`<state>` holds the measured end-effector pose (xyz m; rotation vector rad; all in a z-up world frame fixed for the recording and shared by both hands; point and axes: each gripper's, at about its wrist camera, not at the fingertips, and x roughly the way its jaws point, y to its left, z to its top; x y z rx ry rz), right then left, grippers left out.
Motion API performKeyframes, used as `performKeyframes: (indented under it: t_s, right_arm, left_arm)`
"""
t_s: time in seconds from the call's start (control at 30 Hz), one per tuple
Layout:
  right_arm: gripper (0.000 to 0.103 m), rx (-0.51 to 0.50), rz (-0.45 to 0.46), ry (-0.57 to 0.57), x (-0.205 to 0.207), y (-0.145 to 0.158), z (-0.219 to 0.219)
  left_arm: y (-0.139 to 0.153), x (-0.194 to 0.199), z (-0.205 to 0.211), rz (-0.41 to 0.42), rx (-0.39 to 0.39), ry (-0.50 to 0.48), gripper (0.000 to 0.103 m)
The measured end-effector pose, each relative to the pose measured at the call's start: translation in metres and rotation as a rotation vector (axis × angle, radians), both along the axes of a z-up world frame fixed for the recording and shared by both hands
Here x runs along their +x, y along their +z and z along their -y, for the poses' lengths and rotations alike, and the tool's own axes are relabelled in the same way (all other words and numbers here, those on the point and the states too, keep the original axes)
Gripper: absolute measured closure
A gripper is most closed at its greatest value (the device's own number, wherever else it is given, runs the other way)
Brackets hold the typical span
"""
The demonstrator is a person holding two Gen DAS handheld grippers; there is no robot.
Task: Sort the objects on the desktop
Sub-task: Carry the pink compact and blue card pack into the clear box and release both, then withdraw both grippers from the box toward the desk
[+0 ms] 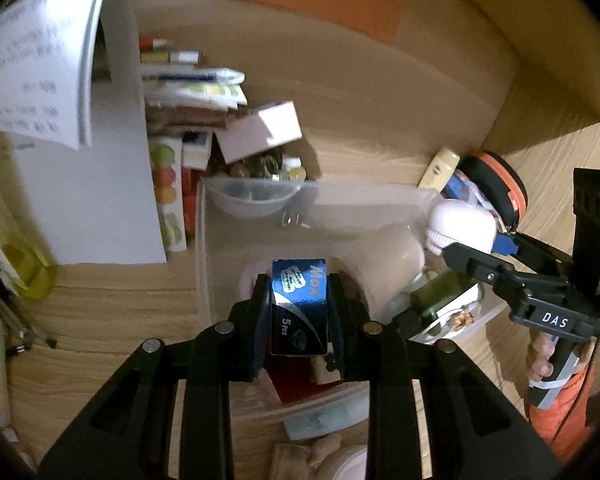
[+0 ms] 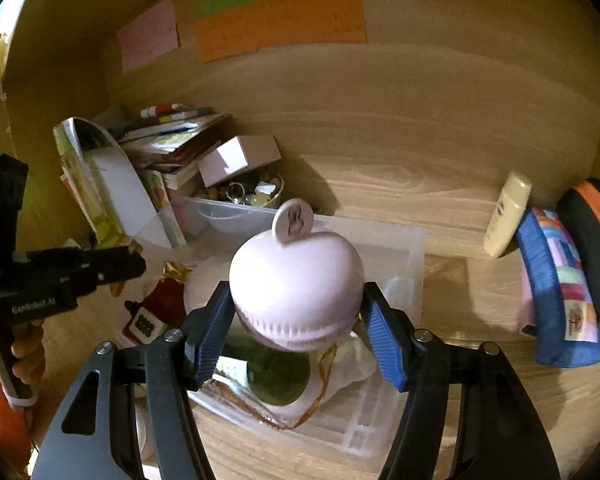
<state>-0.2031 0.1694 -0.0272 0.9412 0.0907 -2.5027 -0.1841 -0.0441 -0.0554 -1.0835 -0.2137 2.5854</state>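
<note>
Box to bin: my left gripper (image 1: 299, 312) holds the small dark-blue cardboard box (image 1: 299, 306) above the clear plastic storage bin (image 1: 204, 240), long axis running 12 to 6.
Left fingers: narrowly parted, clamped on the box's sides.
Brush: the pale-pink round plastic brush (image 2: 296, 276) sits at 12 between my right gripper (image 2: 298, 340) pads.
Right fingers: wide apart; contact with the brush unclear.
Nearer the bin: left, I judge.

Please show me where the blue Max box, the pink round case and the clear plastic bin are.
blue Max box (image 1: 299, 304): left wrist view, on its printed top face.
pink round case (image 2: 296, 276): right wrist view, on its domed top.
clear plastic bin (image 2: 404, 256): right wrist view, on its far right wall.
</note>
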Motion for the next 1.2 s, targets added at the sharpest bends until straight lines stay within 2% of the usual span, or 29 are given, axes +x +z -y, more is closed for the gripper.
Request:
performKeyframes:
  t_s: [0.1,0.37,0.57,0.63,0.67,0.83,1.0,1.2]
  right_arm:
    - [0.043,0.017,0.005,-0.013,-0.004,-0.007,0.000]
    - [0.043,-0.006,0.021,0.010,-0.007,-0.013,0.003]
    - [0.041,0.013,0.010,0.017,-0.003,-0.015,0.009]
    - [0.034,0.011,0.013,0.015,-0.004,-0.016,0.008]
    - [0.033,0.009,0.014,0.010,-0.005,-0.016,0.008]
    - [0.031,-0.010,0.027,0.008,-0.005,-0.018,0.005]
    - [0.031,-0.033,0.020,0.033,0.000,-0.011,0.005]
    - [0.031,-0.042,-0.016,0.048,0.021,0.008,0.007]
  left_arm:
    - [-0.007,-0.005,-0.002,0.022,-0.002,-0.007,0.077]
    - [-0.010,-0.006,-0.012,0.018,-0.032,-0.027,0.075]
    - [-0.008,-0.001,-0.017,0.000,-0.040,-0.039,0.061]
    - [-0.006,0.001,-0.017,-0.016,-0.046,-0.033,0.048]
    - [-0.004,0.003,-0.015,-0.025,-0.047,-0.023,0.045]
    - [0.001,0.004,-0.002,-0.039,-0.001,0.005,0.042]
    - [0.010,0.006,0.015,-0.045,0.105,0.015,0.042]
    - [0.026,0.019,0.024,-0.088,0.109,0.049,0.042]
